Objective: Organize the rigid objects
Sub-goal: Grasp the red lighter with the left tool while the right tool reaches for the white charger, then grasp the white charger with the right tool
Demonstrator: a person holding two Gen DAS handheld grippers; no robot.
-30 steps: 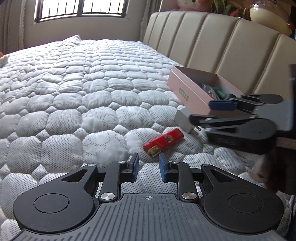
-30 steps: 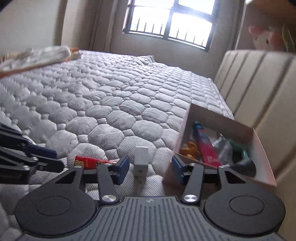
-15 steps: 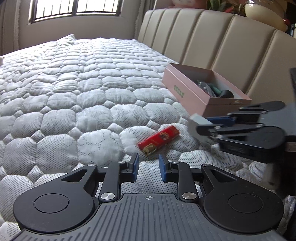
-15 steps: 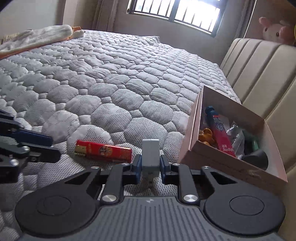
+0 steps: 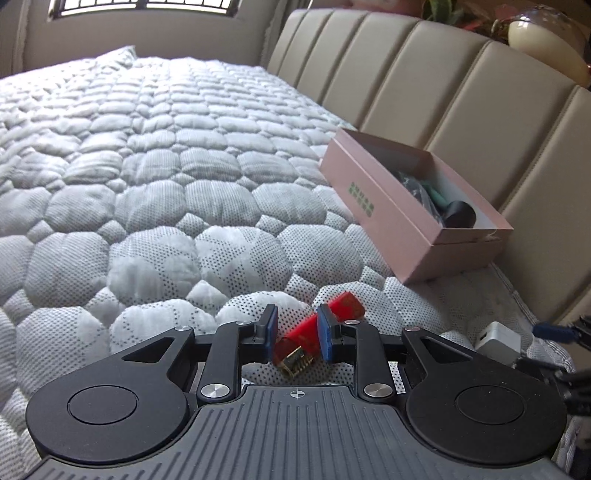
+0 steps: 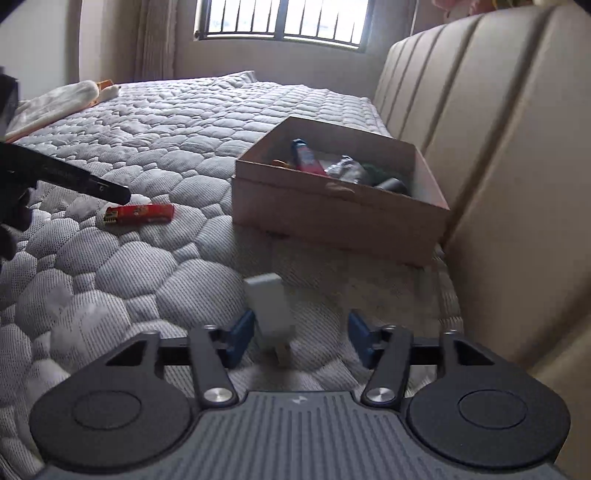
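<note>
- Between the blue pads of the right hand-held gripper (image 6: pixel 301 332), whose jaws have just been opening and now stand spread, sits the white charger (image 6: pixel 267 306), no longer pinched.
- It stands on end close to the left pad with clear space on its right; it is blurred, so it may be touching that pad, but I cannot tell.
- Beyond it, farther along the bed (image 5: pixel 147 184), is the open pink box (image 6: pixel 332 214), well apart from the charger and set against the beige padded headboard (image 5: pixel 443 92) on the right.
- Inside the box lie a red and blue tube (image 6: pixel 304 157), a dark cylinder (image 5: pixel 460 214) and some crumpled items too small to make out.
- To the left, the left hand-held gripper (image 5: pixel 297 325) has its pads pressed nearly together with only a narrow slit, pinching nothing.
- Seen through that slit, the red lighter (image 5: pixel 343 304) lies flat on the quilted bed, left of the box's near corner; the right wrist view shows the gripper tip hovering just over its left end.
- At the far left of the bed lies a pale cloth (image 6: pixel 55 107), and a barred window (image 6: pixel 284 18) fills the far wall.
</note>
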